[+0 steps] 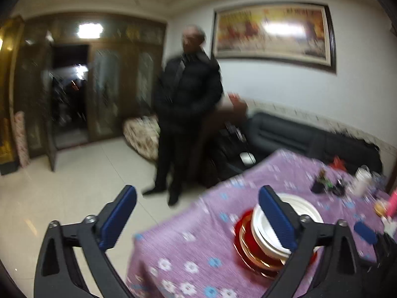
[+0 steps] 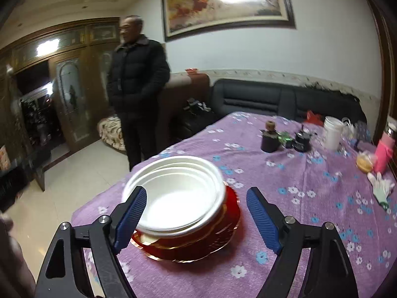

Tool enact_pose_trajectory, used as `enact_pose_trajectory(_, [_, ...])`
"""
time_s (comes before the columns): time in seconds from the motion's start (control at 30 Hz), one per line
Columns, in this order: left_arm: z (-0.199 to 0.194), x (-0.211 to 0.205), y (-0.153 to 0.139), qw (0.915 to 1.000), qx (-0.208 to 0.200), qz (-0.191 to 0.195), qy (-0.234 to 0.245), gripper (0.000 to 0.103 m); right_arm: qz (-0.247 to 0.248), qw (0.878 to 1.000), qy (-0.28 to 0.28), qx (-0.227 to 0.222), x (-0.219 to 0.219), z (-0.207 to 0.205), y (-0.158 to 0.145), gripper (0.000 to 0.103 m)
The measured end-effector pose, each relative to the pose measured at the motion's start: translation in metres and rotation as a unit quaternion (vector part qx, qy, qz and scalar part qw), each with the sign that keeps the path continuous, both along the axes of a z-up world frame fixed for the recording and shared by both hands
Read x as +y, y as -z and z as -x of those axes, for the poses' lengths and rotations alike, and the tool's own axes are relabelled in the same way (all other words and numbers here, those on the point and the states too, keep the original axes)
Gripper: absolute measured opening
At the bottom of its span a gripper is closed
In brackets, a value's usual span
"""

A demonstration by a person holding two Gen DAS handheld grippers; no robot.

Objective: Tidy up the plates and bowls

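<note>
Bowls [image 2: 181,193] atop red plates [image 2: 223,233]

Left wrist view smeared by motion blur throughout. Standing man [image 1: 188,104] has no readable face; framed painting [image 1: 273,32] shows only yellow-red blotches under glare.

Stack of white bowls [image 1: 285,226] partly hidden behind a blue fingertip [image 1: 275,218] of the left gripper [image 1: 198,221]; number of bowls cannot be told. Red plates [image 1: 250,250] beneath blurred, rims run together.

Small dark items [image 1: 327,183] at table's far end unidentifiable in the left view.

Right wrist view: left finger [image 2: 130,217] of right gripper [image 2: 198,219] covers near rim of the bowls [image 2: 178,193]. Red plates [image 2: 198,245] mostly hidden under bowls; count unclear. Pink bottle [image 2: 383,151] sits at the lens edge, distorted. Painting [image 2: 228,2] cut off at top.
</note>
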State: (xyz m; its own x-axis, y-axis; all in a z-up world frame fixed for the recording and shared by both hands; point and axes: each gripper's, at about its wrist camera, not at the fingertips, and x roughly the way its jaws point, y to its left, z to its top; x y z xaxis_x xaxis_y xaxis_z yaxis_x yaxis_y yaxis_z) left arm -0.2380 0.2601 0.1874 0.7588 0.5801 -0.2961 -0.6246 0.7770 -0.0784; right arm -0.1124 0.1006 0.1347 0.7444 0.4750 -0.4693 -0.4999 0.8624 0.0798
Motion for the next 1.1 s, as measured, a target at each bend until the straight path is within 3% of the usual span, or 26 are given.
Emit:
enact_pose_trajectory(0.1, [0.016,-0.012,-0.007,0.9991,-0.029,-0.029,-0.003,0.103,0.014,1.000,-0.024,-0.014,0.011,0.018,0.004,0.088])
enact_pose_trajectory(0.17, [0.017,-0.016,-0.009,0.9991,-0.026,-0.029,0.015,0.103,0.020,0.999,-0.034,-0.016,0.015,0.026,0.009,0.089])
enact_pose_trajectory(0.27, [0.006,-0.017,-0.003,0.9985,0.018,-0.006,0.052,0.103,0.028,0.999,-0.041,-0.018,0.020,0.039,0.016,0.089])
enact_pose_trajectory(0.57, [-0.012,-0.007,0.016,0.9937,0.087,0.036,0.061,0.103,0.032,0.999,-0.019,0.011,0.016,0.042,0.029,0.091])
enact_pose_trajectory(0.77, [-0.017,0.008,0.036,0.9892,0.116,0.069,0.057,0.103,0.038,0.998,-0.014,0.041,0.025,0.036,0.040,0.091])
enact_pose_trajectory(1.1, [-0.025,0.031,0.058,0.9827,0.143,0.107,0.050,0.103,0.069,0.996,-0.043,0.046,0.056,0.043,0.049,0.091])
